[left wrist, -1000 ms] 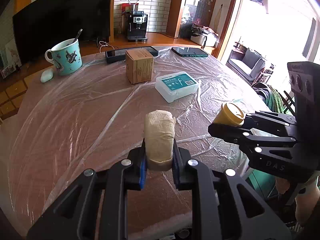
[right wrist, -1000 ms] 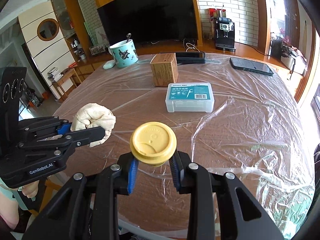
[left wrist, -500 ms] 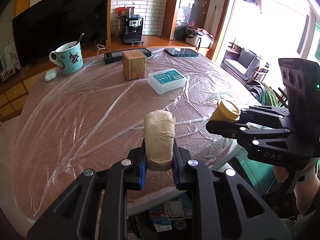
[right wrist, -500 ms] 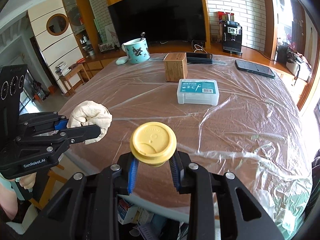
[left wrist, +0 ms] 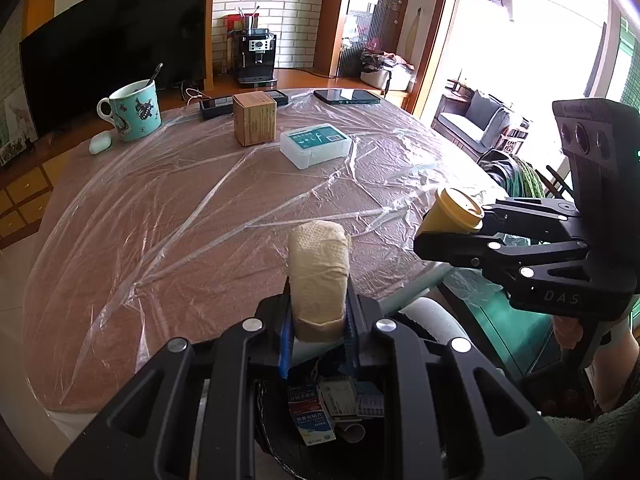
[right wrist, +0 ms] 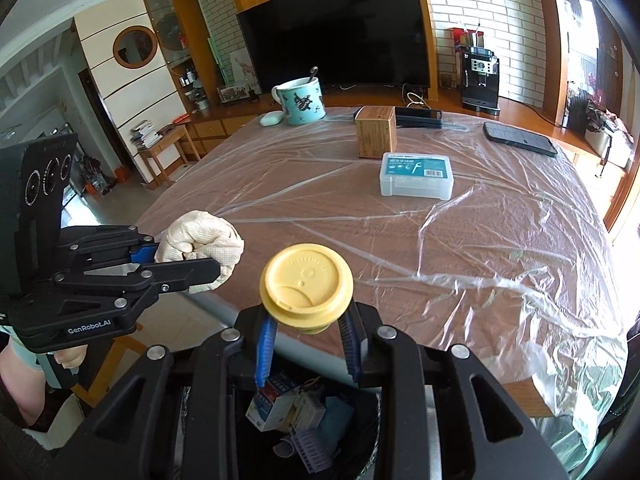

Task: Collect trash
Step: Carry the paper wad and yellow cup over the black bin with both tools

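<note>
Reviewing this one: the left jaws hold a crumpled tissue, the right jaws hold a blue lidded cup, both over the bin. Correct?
Not quite: the lidded cup in the right gripper is yellow, not blue, as the right wrist view shows. The left gripper does hold the crumpled tissue, over the bin.

A crumpled beige paper towel (left wrist: 318,276) stood upright at lower centre of the left view, pinched at its base. A small yellow paper cup (right wrist: 306,286) with a matching lid sat at lower centre of the right view, lid facing the camera. Below both, a dark bin (right wrist: 372,446) held cartons and scraps.
</note>
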The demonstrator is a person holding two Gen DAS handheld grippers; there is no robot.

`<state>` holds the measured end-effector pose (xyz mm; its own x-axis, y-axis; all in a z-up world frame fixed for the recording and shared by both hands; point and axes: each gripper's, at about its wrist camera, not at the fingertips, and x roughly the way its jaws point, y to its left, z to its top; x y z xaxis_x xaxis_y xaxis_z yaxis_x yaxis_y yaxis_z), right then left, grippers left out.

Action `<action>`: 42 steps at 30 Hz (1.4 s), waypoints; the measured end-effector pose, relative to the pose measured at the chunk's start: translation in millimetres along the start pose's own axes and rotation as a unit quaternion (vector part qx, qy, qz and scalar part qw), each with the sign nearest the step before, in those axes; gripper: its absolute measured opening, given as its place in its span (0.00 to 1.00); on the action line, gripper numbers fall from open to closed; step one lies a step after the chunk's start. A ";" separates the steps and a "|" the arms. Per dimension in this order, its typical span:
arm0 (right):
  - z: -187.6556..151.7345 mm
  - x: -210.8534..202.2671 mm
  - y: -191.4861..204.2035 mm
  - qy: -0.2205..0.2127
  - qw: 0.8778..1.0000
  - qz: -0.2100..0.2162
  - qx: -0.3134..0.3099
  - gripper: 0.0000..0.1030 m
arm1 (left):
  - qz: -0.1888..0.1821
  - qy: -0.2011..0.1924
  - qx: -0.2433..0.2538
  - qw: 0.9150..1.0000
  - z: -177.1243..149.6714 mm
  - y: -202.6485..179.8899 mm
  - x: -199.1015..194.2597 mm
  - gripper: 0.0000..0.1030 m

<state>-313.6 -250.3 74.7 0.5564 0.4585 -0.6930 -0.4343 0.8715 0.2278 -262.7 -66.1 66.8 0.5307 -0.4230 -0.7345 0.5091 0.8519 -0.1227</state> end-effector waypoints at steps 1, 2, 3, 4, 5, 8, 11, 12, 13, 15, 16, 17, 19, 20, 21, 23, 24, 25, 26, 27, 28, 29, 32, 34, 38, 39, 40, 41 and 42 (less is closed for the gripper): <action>-1.3 -1.0 0.8 0.001 1.000 0.001 -0.001 0.28 | -0.001 0.000 0.001 1.000 -0.9 -1.1 -1.1 0.22; -3.5 -2.6 1.8 0.001 1.000 0.002 -0.002 0.28 | -0.001 0.000 0.003 1.000 -2.6 -2.5 -2.7 0.22; -5.0 -3.1 2.2 0.002 1.000 0.003 -0.002 0.28 | -0.001 0.001 0.003 1.000 -3.5 -3.0 -3.5 0.22; -6.6 -4.3 2.7 0.003 1.000 0.003 -0.002 0.28 | -0.003 0.000 0.003 1.000 -4.9 -3.7 -4.8 0.22; -8.0 -5.3 3.1 0.003 1.000 0.003 -0.003 0.28 | -0.004 0.001 0.003 1.000 -6.1 -4.8 -5.9 0.22; -13.1 -8.7 3.8 0.006 1.000 0.007 0.000 0.28 | -0.005 0.002 0.006 1.000 -10.5 -7.6 -8.8 0.22; -17.9 -10.6 4.8 0.009 1.000 0.009 0.000 0.28 | -0.008 0.004 0.009 1.000 -15.4 -10.1 -10.3 0.22; -19.4 -11.2 5.0 0.010 1.000 0.010 0.000 0.28 | -0.009 0.006 0.010 1.000 -17.2 -11.0 -10.9 0.22; -21.3 -12.1 5.6 0.011 1.000 0.011 -0.001 0.28 | -0.010 0.007 0.011 1.000 -19.3 -12.0 -11.5 0.22; -24.6 -13.9 6.4 0.013 1.000 0.013 -0.001 0.28 | -0.011 0.009 0.013 1.000 -22.5 -13.9 -12.6 0.22; -26.4 -14.9 6.8 0.014 1.000 0.014 -0.002 0.28 | -0.012 0.010 0.014 1.000 -24.1 -14.9 -13.2 0.22; -28.4 -16.1 7.1 0.015 1.000 0.016 -0.001 0.28 | -0.014 0.011 0.015 1.000 -26.0 -15.7 -13.8 0.22; -30.4 -17.2 7.4 0.018 1.000 0.018 -0.002 0.28 | -0.017 0.013 0.018 1.000 -29.2 -17.7 -15.5 0.22; -32.5 -18.0 7.7 0.019 1.000 0.018 -0.002 0.28 | -0.017 0.014 0.019 1.000 -30.8 -19.0 -16.4 0.22; -33.9 -18.2 7.5 0.021 1.000 0.019 -0.002 0.28 | -0.018 0.015 0.020 1.000 -32.0 -19.5 -16.6 0.22; -38.9 -19.5 7.6 0.026 0.999 0.022 -0.001 0.28 | -0.017 0.017 0.022 0.999 -34.7 -21.0 -16.8 0.22; -40.5 -19.3 8.0 0.028 0.999 0.022 -0.001 0.28 | -0.017 0.018 0.023 0.999 -34.6 -21.1 -16.6 0.22; -42.6 -19.1 7.9 0.031 0.999 0.022 -0.001 0.28 | -0.018 0.020 0.024 0.999 -35.9 -21.8 -16.7 0.22; -44.1 -18.4 7.9 0.033 0.999 0.023 -0.001 0.28 | -0.019 0.022 0.025 0.999 -37.1 -22.4 -16.5 0.22; -46.6 -18.0 7.6 0.037 0.999 0.023 0.001 0.28 | -0.018 0.024 0.026 0.999 -38.4 -23.1 -16.3 0.22; -48.0 -17.9 7.3 0.039 0.999 0.023 0.002 0.28 | -0.018 0.026 0.028 0.999 -39.9 -23.8 -15.8 0.22; -50.2 -17.6 7.4 0.041 0.999 0.023 0.002 0.28 | -0.019 0.028 0.028 0.999 -41.3 -24.3 -15.5 0.22; -53.8 -15.5 6.6 0.047 0.999 0.025 0.006 0.28 | -0.018 0.034 0.028 0.999 -44.9 -25.2 -14.5 0.22; -57.3 -14.2 6.9 0.052 0.998 0.028 0.007 0.28 | -0.015 0.038 0.030 0.999 -48.2 -25.8 -13.5 0.22; -63.3 -11.8 7.7 0.062 0.998 0.030 0.007 0.28 | -0.013 0.046 0.032 0.998 -55.4 -26.7 -10.7 0.22; -63.3 -11.1 7.7 0.063 0.998 0.030 0.007 0.28 | -0.012 0.049 0.033 0.998 -57.0 -26.9 -9.7 0.22; -64.6 -11.2 7.7 0.064 0.997 0.030 0.007 0.28 | -0.011 0.052 0.033 0.998 -58.9 -27.1 -8.8 0.22; -66.2 -10.8 7.8 0.066 0.997 0.031 0.008 0.28 | -0.013 0.054 0.033 0.998 -60.1 -27.1 -8.1 0.22; -66.7 -10.0 8.1 0.069 0.997 0.032 0.007 0.28 | -0.014 0.056 0.033 0.998 -61.3 -27.3 -7.3 0.22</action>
<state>-369.9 -259.5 37.9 0.4254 0.4854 -0.7638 -0.4544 0.8445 0.2836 -322.1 -67.3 34.6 0.4389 -0.4053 -0.8019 0.5675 0.8170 -0.1024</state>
